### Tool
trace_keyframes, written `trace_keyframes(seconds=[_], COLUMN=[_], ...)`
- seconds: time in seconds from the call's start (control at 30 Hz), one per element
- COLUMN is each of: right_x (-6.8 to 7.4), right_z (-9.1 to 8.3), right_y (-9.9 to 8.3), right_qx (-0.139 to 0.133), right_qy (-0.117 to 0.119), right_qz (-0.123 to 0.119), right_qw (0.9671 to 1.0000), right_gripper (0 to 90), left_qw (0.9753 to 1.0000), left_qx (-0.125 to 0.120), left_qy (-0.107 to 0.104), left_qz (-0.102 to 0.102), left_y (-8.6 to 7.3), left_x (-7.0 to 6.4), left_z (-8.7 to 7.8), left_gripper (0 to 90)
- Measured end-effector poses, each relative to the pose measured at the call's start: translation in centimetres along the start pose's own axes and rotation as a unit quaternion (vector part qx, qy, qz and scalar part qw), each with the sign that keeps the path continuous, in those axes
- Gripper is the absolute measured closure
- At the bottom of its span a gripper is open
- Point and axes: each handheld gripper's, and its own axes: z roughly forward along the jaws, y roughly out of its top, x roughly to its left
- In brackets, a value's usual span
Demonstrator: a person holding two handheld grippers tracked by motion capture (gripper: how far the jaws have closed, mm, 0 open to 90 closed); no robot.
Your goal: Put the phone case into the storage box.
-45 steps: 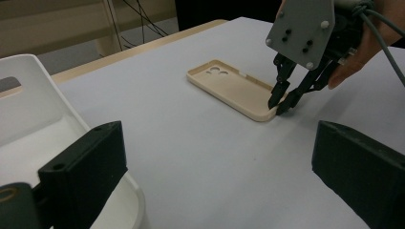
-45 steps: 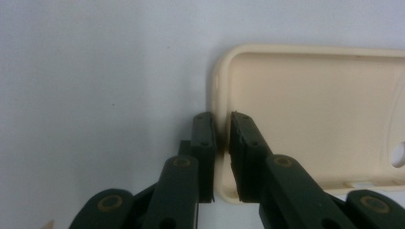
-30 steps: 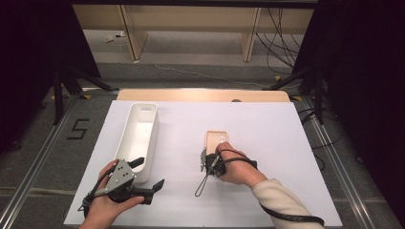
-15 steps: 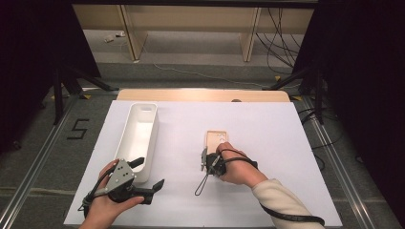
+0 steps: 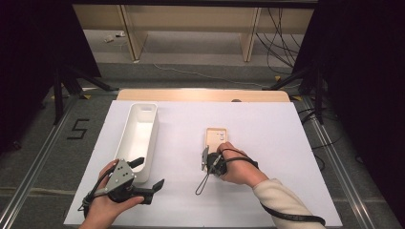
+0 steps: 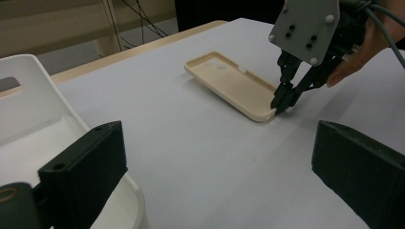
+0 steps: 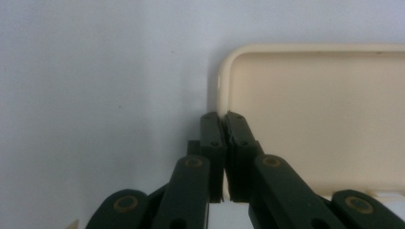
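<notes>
Your right gripper [image 7: 222, 117] has its fingers [image 7: 212, 143] pressed together on the thin side wall of the phone case [image 5: 216, 140], close to its near corner. The case lies open side up on the white counter [image 5: 286, 143], right of centre, well apart from the bin [image 5: 138, 138].

Risks from here, as I judge them:
- The hold is on a narrow rim near one corner. Lift fast and the case will likely pivot around the fingers and hang; a sharp swing could pull it free.
- The wall looks thin and flexible. It may bend out of the pinch, leaving you closed on nothing. Check for this before you travel.
- If the far end drags on the counter as you raise it, the case can twist in the grip. Lift the held end first, slowly.
- Your left gripper [image 5: 143, 179] sits at the near end of the bin, fingers [image 6: 83, 162] spread wide and holding nothing. One finger is over the bin's rim, so a careless move could knock or shift the bin.

Containers:
- Bin: long, white, open top, handle slot in the far wall. What I can see of the inside is bare.
- Phone case: shallow shell, nothing in it.
</notes>
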Motion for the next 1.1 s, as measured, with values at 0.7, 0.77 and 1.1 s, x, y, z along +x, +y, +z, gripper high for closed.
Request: trace_keyframes(seconds=[0.7, 0.77, 1.1], right_x=[0.0, 0.2, 0.7], right_z=[-2.4, -2.6, -3.7], right_y=[-1.6, -2.0, -3.3], right_qx=[-0.066, -0.073, -0.114], right_qy=[-0.017, -0.018, -0.013], right_qz=[0.002, 0.002, 0.008], right_qw=[0.9976, 0.9972, 0.9934], right_gripper=[88.2, 88.2, 88.2], left_qw=[1.0000, 1.0000, 1.0000], left_qx=[-0.002, -0.002, -0.002], left_qy=[0.001, 0.002, 0.001], left_qz=[-0.002, -0.002, -0.003], left_y=[0.0, 0.0, 0.0], left_x=[0.0, 0.0, 0.0], left_z=[0.0, 0.0, 0.0], left_gripper=[4.4, 4.4, 4.6])
